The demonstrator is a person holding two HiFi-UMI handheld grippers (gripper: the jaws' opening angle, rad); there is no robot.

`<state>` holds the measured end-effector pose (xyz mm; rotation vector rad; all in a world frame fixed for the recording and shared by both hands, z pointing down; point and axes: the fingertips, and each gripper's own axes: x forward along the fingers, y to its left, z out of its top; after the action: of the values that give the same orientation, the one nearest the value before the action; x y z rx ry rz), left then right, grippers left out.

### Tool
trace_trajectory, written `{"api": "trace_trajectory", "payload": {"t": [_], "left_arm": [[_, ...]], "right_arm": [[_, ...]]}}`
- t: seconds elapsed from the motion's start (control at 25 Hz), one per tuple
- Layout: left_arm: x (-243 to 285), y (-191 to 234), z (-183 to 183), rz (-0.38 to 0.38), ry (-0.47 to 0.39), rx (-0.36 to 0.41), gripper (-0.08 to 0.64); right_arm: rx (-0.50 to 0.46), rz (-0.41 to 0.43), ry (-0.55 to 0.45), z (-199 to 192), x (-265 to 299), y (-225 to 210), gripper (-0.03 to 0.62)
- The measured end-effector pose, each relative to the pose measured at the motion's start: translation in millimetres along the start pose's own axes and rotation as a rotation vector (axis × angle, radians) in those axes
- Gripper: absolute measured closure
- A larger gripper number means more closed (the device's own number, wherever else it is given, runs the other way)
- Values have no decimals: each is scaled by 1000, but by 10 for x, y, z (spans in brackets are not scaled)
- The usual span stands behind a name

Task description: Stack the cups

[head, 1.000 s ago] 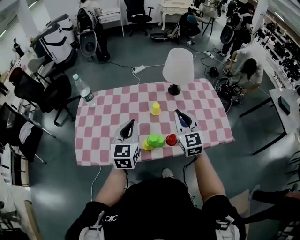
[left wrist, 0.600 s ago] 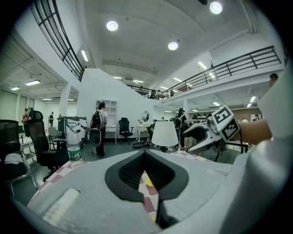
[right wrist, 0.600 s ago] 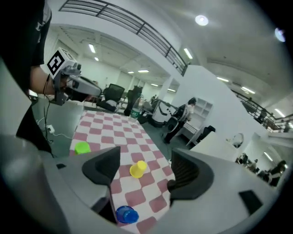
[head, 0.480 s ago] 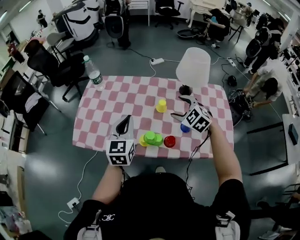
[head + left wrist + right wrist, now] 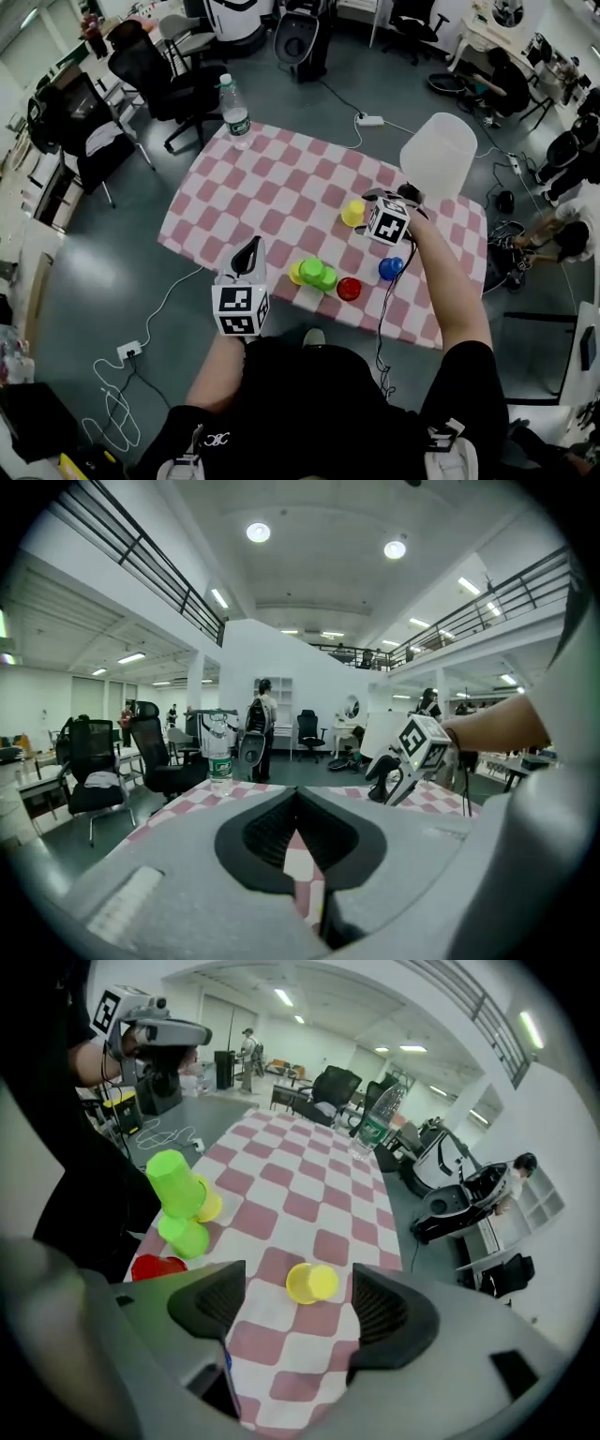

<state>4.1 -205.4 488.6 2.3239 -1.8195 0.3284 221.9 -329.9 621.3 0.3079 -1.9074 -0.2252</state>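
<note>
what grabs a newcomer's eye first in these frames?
The pink-and-white checked table dominates, with a white lamp at its far right. A green-and-yellow cup cluster sits near its front edge, a red cup and blue cup beside. The right gripper, jaws just opened, frames a lone yellow cup without touching it.

Head view: high over the person, looking steeply down, whole bench (image 5: pixel 281 202) in frame. Left gripper view: low at the near-left edge, about level, facing far, bottle (image 5: pixel 218 759) ahead. Right gripper view: close over the bench, tilted down. Head and right views share the yellow cup (image 5: pixel 311 1282).
</note>
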Motion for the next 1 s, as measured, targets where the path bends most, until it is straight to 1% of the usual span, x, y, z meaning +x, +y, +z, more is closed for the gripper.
{"api": "trace_trajectory", "payload": {"t": [0.12,0.2,0.48,0.64,0.72,0.84,0.88,0.92,0.96,1.0], "left_arm": [[-54,84,-82,49,20,-12,545],[-71,154,-132,76,35,-21,545],[-115,313,-278,135,84,-52,545],[-71,387,-322,152,104,-65,545],[-49,421,-363,158,115,-69,545],[-51,478,-398,168,126,-76,545],[-60,501,-402,172,127,-78,545],[-73,526,-405,177,127,-80,545],[-87,552,-410,182,127,-83,545],[-101,577,-416,185,128,-86,545]], "right_arm": [[-25,36,40,-55,271,-69,249],[-20,56,55,-106,460,-116,249],[-8,94,83,-253,942,-203,249],[-1,87,131,-352,1120,-323,250],[14,104,149,-392,1210,-335,250],[34,138,150,-406,1322,-318,252],[40,148,146,-400,1349,-314,256],[48,158,145,-394,1364,-306,283],[58,170,149,-394,1367,-295,325],[73,183,161,-407,1358,-278,325]]}}
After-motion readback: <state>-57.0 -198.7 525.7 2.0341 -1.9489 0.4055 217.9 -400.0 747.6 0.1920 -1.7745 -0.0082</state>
